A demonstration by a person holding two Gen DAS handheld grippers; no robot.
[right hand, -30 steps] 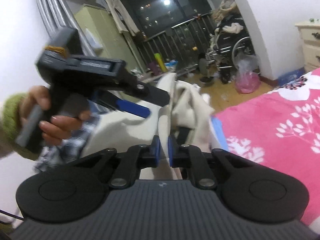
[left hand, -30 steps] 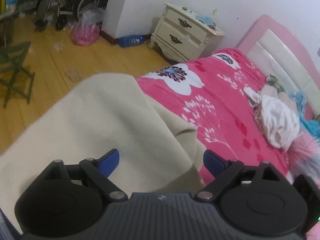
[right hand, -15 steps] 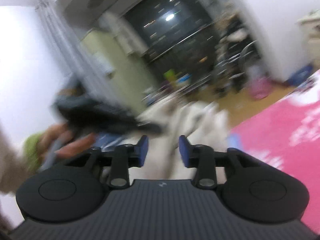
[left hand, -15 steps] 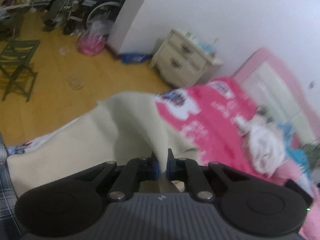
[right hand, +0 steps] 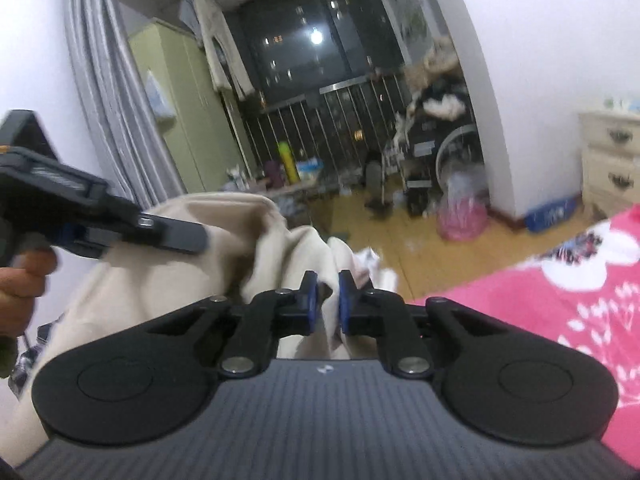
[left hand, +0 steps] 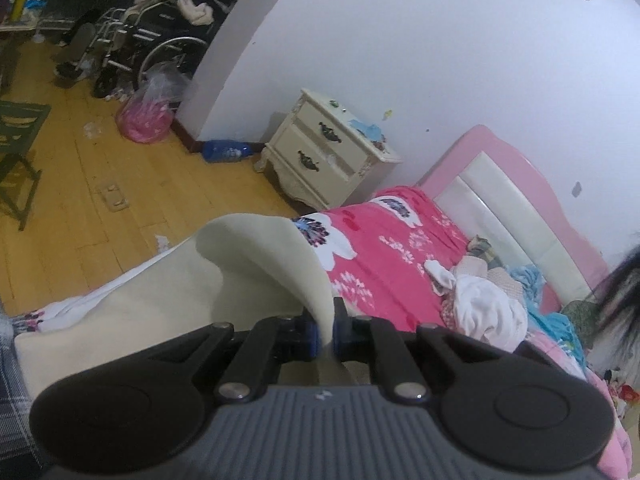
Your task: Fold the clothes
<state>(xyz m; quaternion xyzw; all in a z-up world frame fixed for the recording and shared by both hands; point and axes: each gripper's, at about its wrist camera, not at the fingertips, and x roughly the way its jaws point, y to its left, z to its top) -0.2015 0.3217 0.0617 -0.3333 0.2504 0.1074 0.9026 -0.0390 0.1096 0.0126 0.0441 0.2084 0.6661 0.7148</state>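
A cream garment [left hand: 256,264] lies over the foot of the bed with the pink floral cover [left hand: 384,264]. My left gripper [left hand: 326,334] is shut on a raised fold of it, which curls up and over to the left. In the right wrist view the same cream garment [right hand: 224,240] is bunched and lifted. My right gripper [right hand: 327,300] has a fold of it between its blue pads, and its jaws are closing on that fold. The left gripper [right hand: 188,238] shows at the left of that view, held by a hand [right hand: 20,280], its tip against the cloth.
A pile of other clothes [left hand: 484,304] lies near the pink headboard [left hand: 512,184]. A cream nightstand [left hand: 328,156] stands beside the bed, with wooden floor [left hand: 120,184], a pink bag [left hand: 148,120], a wheelchair [left hand: 160,40] and a green chair [left hand: 16,140] beyond.
The left gripper went from wide open over the cream garment to shut on a fold and lifted it. The right gripper opened briefly, then closed again on the cloth and rose.
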